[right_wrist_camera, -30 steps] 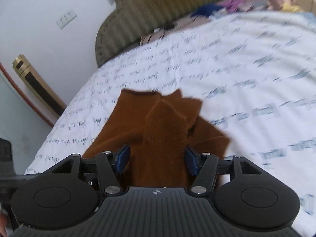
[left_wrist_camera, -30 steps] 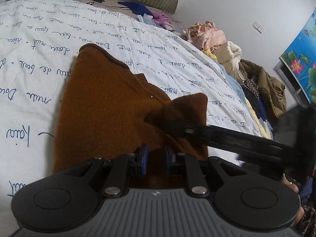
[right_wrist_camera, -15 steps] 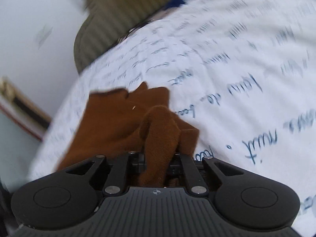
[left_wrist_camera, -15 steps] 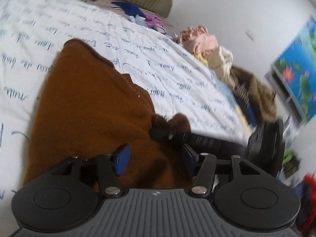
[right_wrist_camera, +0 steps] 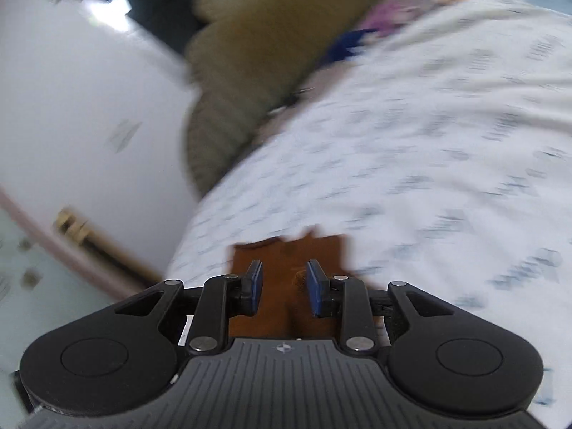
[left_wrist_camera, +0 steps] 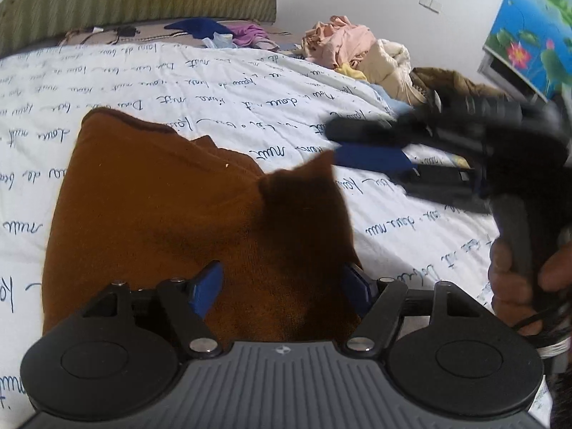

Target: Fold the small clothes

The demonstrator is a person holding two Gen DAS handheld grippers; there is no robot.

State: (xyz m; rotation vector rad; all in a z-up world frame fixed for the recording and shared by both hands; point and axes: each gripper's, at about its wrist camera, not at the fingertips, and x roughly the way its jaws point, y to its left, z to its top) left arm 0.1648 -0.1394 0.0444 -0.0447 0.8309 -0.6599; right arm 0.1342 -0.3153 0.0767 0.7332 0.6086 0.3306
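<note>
Currently the brown garment point(left_wrist_camera: 153, 221) lies partly folded on the white quilt point(left_wrist_camera: 250, 82); the left claw point(left_wrist_camera: 282, 286) has just opened wide over it, and the right claw point(left_wrist_camera: 361, 144), blurred, stands narrowly parted and empty after reopening. Flatten the raised flap before regripping an edge. Keep clear of the clothes pile point(left_wrist_camera: 357, 50) beyond.

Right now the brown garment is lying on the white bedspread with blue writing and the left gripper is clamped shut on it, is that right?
Not quite. The left wrist view shows the left gripper open, its jaws just spread wide, not pressing the brown garment. The garment does lie on the white bedspread with blue writing.
</note>
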